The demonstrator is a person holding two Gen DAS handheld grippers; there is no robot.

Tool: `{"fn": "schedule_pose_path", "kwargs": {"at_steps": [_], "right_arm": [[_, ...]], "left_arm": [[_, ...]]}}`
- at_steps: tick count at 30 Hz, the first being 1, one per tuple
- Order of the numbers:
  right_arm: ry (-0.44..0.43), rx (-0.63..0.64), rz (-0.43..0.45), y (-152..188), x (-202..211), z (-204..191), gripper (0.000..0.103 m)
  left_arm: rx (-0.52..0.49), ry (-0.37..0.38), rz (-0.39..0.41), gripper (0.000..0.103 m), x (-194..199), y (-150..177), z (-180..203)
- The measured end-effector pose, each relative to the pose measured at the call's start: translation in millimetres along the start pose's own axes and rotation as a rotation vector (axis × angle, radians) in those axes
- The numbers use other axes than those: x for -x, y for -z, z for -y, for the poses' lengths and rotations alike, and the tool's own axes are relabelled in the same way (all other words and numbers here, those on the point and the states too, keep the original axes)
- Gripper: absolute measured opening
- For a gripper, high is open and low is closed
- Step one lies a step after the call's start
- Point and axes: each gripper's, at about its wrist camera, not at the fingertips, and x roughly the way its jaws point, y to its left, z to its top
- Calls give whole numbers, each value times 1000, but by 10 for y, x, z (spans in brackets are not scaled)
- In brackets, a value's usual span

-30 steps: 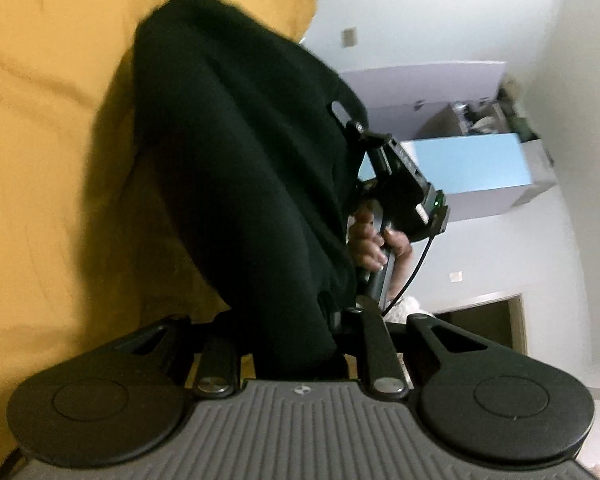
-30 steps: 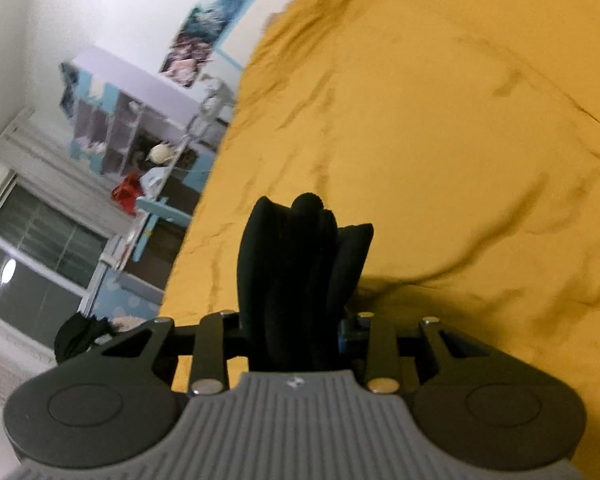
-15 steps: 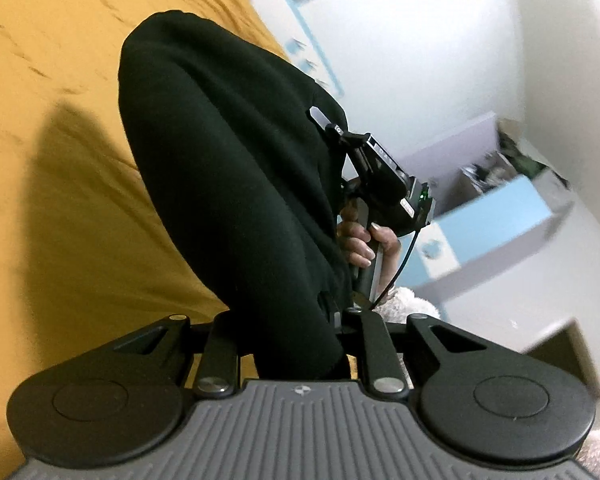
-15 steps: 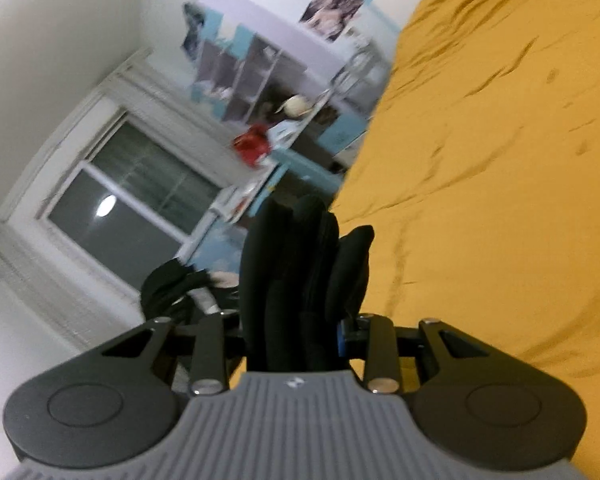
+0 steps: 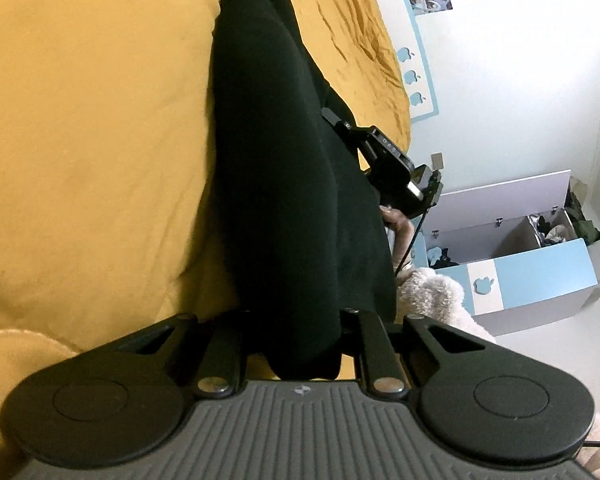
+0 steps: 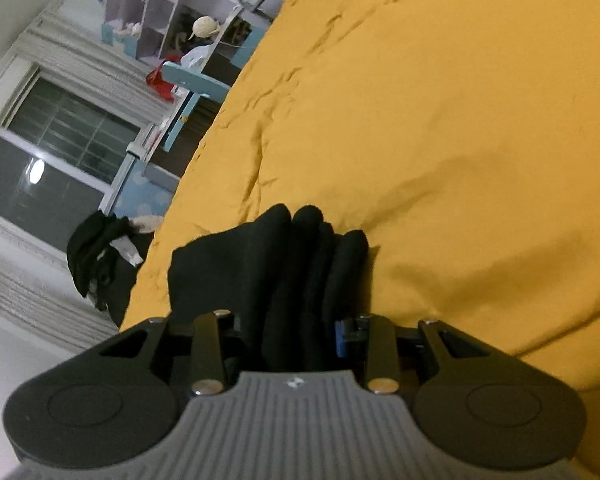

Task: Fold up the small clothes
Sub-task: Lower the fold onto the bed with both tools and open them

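A small black garment (image 5: 284,184) stretches from my left gripper (image 5: 300,344) away over the yellow bedspread (image 5: 92,128). My left gripper is shut on its near edge. The right gripper's body (image 5: 392,176) shows past the cloth's far right edge, with the hand under it. In the right wrist view my right gripper (image 6: 300,332) is shut on a bunched fold of the same black garment (image 6: 292,280), just above the bedspread (image 6: 460,140). The fingertips of both grippers are hidden by the cloth.
The yellow bedspread fills most of both views. A blue and white toy box (image 5: 532,256) stands against the wall, and a fluffy cream thing (image 5: 428,296) lies near it. Beyond the bed's edge are a window (image 6: 48,160), shelves (image 6: 172,12) and a dark heap (image 6: 96,252).
Both grippers have swung and come down toward the bedspread with the garment held between them. The cloth now lies closer to the bed and the bunched end has spread a little.
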Motion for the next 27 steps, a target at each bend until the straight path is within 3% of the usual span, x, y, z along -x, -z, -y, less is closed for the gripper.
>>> {"fn": "schedule_pose_path", "kwargs": {"at_steps": [4,8,11,15,18,21,26,27], "right_arm": [[101,40,62,1,278,-148,41],[145,-31,191,62,937,-142,42],[123,-5,235,309,1423,-344,38],[52,63,212,883,1900,-794,34],[60,168,195,1314,2028,-1109,34],[122,277,175,1693,1979,-1266,34],[266,286,132,2092,1785,-1009,33],[306,293,131,2136,1750,-935,26]], "left_arm": [[-1,-47,-4,20,-22,-56,236],[-29,-114,19,21,323,43,400],[-54,-144,75,21,613,177,495],[-143,-125,177,21,781,230,813],[-215,-81,198,21,626,177,1039],[-258,-91,192,21,365,125,1125],[-215,-184,174,21,218,118,856],[-222,-204,171,21,208,139,797]]}}
